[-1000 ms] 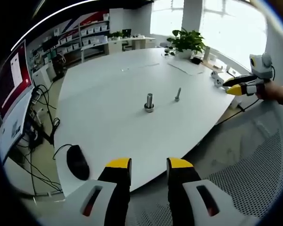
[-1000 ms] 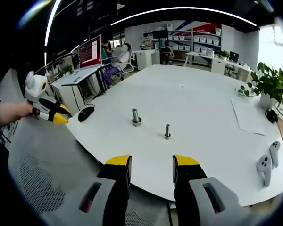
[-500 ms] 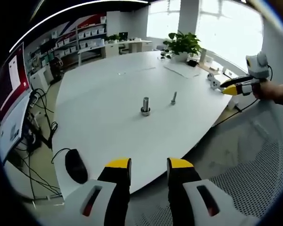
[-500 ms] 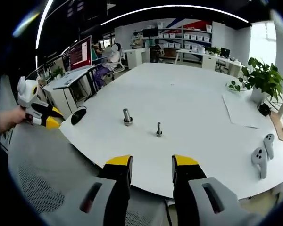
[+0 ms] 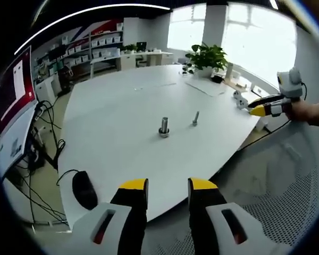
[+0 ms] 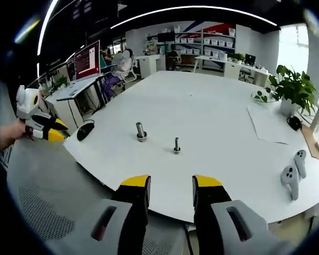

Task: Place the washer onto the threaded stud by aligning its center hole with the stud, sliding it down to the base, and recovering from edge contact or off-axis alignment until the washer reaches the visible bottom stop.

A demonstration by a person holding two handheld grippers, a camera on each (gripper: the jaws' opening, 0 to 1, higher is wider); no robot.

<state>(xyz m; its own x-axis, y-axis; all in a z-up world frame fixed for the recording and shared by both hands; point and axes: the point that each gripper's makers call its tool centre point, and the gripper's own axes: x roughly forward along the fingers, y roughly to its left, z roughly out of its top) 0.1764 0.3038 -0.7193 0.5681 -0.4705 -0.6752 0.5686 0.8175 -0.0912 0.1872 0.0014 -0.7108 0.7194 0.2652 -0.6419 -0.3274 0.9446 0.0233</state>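
At twelve o'clock beyond our left gripper (image 5: 167, 187) and right gripper (image 6: 168, 183), both with jaws apart and empty, two studs (image 6: 141, 132) stand on the white table (image 6: 212, 117), likely for access.

Two studs (image 5: 164, 126) (image 5: 195, 118) stand side by side (apart) mid-table (image 5: 117, 106).

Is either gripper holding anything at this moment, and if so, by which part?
Nothing is held. Left gripper and right gripper are both open and empty, short of the table.
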